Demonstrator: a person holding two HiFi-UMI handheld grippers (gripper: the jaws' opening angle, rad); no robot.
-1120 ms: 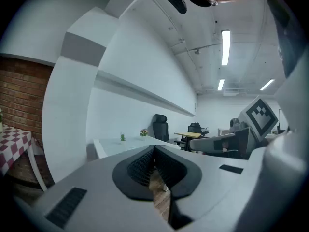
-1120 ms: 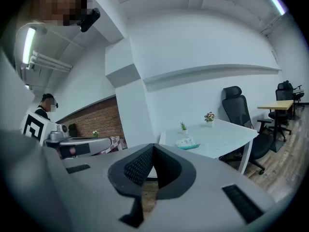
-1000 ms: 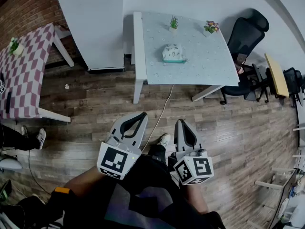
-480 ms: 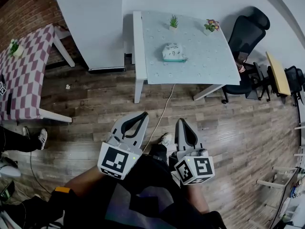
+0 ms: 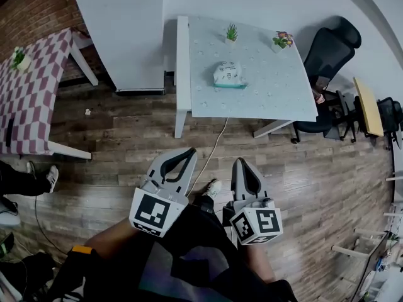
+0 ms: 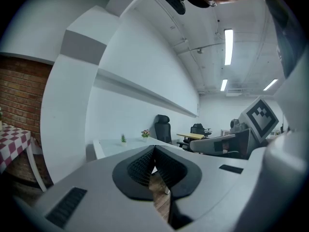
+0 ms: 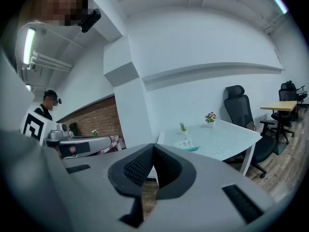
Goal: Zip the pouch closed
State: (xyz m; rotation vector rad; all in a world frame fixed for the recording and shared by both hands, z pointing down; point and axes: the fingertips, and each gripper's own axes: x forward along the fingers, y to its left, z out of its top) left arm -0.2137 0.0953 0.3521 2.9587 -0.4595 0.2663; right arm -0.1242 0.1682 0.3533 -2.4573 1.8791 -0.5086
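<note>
The pouch (image 5: 228, 75), pale with a teal edge, lies in the middle of the light table (image 5: 277, 96), well ahead of me across the wooden floor. In the right gripper view the pouch (image 7: 185, 144) shows just right of the jaw tips, far off. My left gripper (image 5: 188, 151) and right gripper (image 5: 239, 162) are held side by side in front of my body, pointing toward the table. Both are shut with nothing between the jaws. In the left gripper view the shut left gripper (image 6: 154, 147) hides the pouch.
Two small potted plants (image 5: 232, 32) (image 5: 281, 40) stand at the table's far edge. A black office chair (image 5: 327, 49) is at its right and a checked table (image 5: 31, 93) at far left. A cable (image 5: 214, 143) runs across the floor. Another person's legs (image 5: 25, 180) are at left.
The head view has shifted a little as I walk, and my foot on the floor has moved. Both grippers keep their pose and stay shut.
</note>
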